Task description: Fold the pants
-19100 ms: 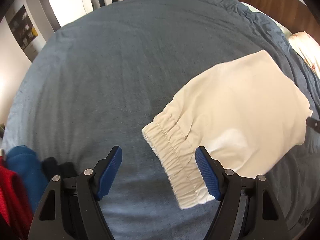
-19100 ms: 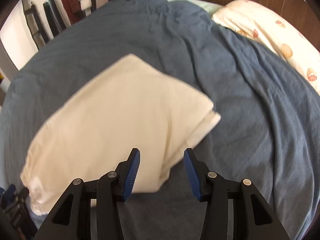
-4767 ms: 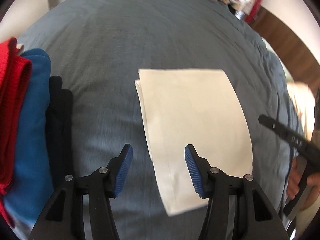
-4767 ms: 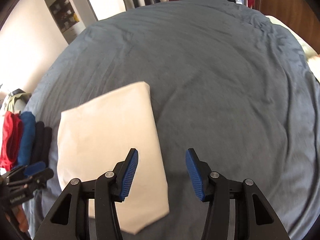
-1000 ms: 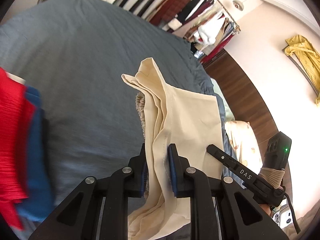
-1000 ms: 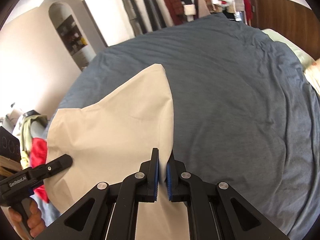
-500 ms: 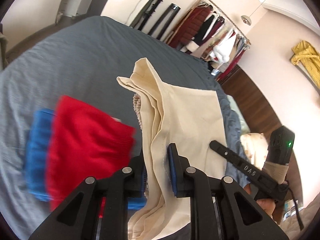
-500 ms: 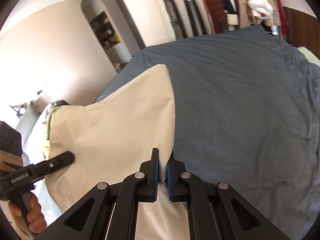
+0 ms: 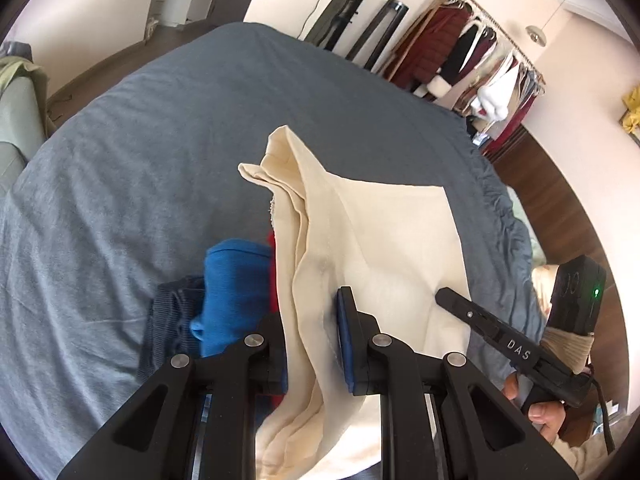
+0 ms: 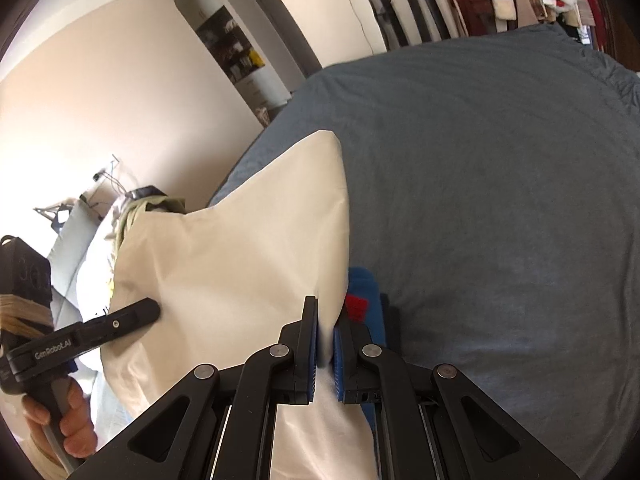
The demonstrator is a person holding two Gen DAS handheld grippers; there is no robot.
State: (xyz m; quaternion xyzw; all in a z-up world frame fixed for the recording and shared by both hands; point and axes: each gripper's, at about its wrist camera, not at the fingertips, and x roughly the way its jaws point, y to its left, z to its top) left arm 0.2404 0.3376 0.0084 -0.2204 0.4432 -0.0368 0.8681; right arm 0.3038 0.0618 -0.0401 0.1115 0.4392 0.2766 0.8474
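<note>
The folded cream pants (image 9: 380, 240) hang in the air between both grippers, above a stack of folded clothes. My left gripper (image 9: 312, 332) is shut on one edge of the pants. My right gripper (image 10: 326, 344) is shut on the opposite edge of the pants (image 10: 240, 248). The right gripper also shows in the left wrist view (image 9: 460, 304), and the left gripper shows in the right wrist view (image 10: 144, 312). The pants hide most of the stack.
A stack of folded clothes lies on the blue-grey bed (image 9: 140, 160): a blue piece (image 9: 232, 280), a red piece (image 9: 272, 272) and a dark piece (image 9: 168, 320). The stack also shows in the right wrist view (image 10: 360, 304). A clothes rack (image 9: 472, 56) stands behind the bed.
Both grippers have carried the pants sideways over the stack. The red piece, plainly in view half a second ago, is now mostly covered by the pants.
</note>
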